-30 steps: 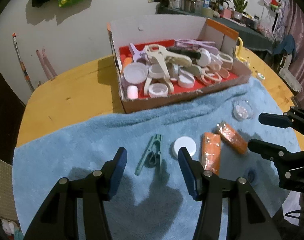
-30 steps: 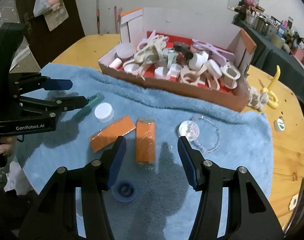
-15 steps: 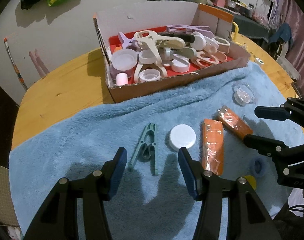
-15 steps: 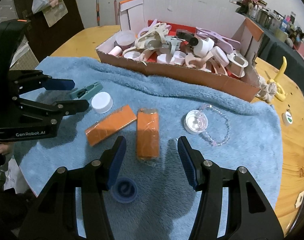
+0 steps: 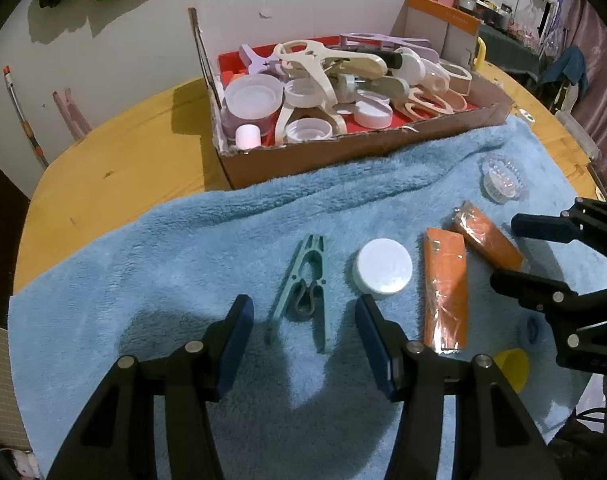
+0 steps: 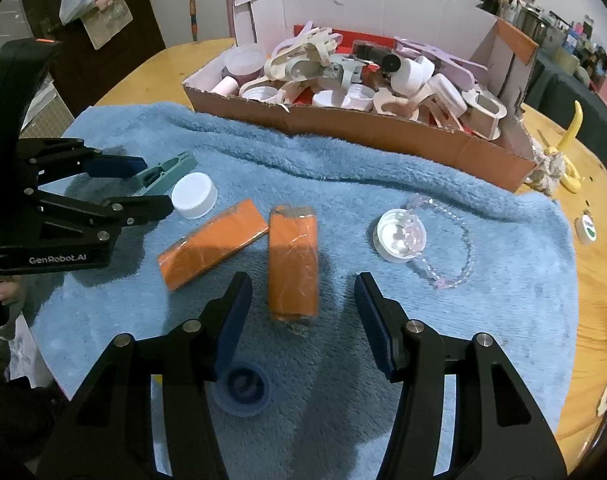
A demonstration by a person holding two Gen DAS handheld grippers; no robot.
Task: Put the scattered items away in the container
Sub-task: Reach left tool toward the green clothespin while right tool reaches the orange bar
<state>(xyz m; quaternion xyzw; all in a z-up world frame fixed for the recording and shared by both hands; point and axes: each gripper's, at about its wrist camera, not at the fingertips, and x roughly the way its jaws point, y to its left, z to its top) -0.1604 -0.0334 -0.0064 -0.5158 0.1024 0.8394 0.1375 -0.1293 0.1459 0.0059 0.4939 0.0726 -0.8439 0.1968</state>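
Tongs on both sides stand partly open and hold nothing. The left tongs (image 5: 303, 334) point steeply down with the green clothes peg (image 5: 303, 288) lying between the two blue pads (image 5: 237, 336), untouched; the peg's long axis runs near to far, so the pads bracket it across its width, which suits a squeeze on its narrow body. The right tongs (image 6: 301, 308) straddle the near end of the right orange packet (image 6: 293, 264) in the same way, pads clear of it.

The remaining loose items lie on the blue towel (image 5: 183, 240) spread over the wooden surface (image 5: 103, 168): a white cap (image 5: 383, 266) just right of the peg, a second orange packet (image 6: 211, 242) at an angle, a clear round lid (image 6: 399, 236) with a bead bracelet (image 6: 451, 256) beside it, and a blue cap (image 6: 243, 392) near the right tongs. The cardboard box (image 5: 343, 148), the container, sits at the far edge of the towel, already heaped with clips and lids, its low near wall facing both tongs for easy drop-in.

Judgement: each side is lined up for a separate pick; neither has closed yet.
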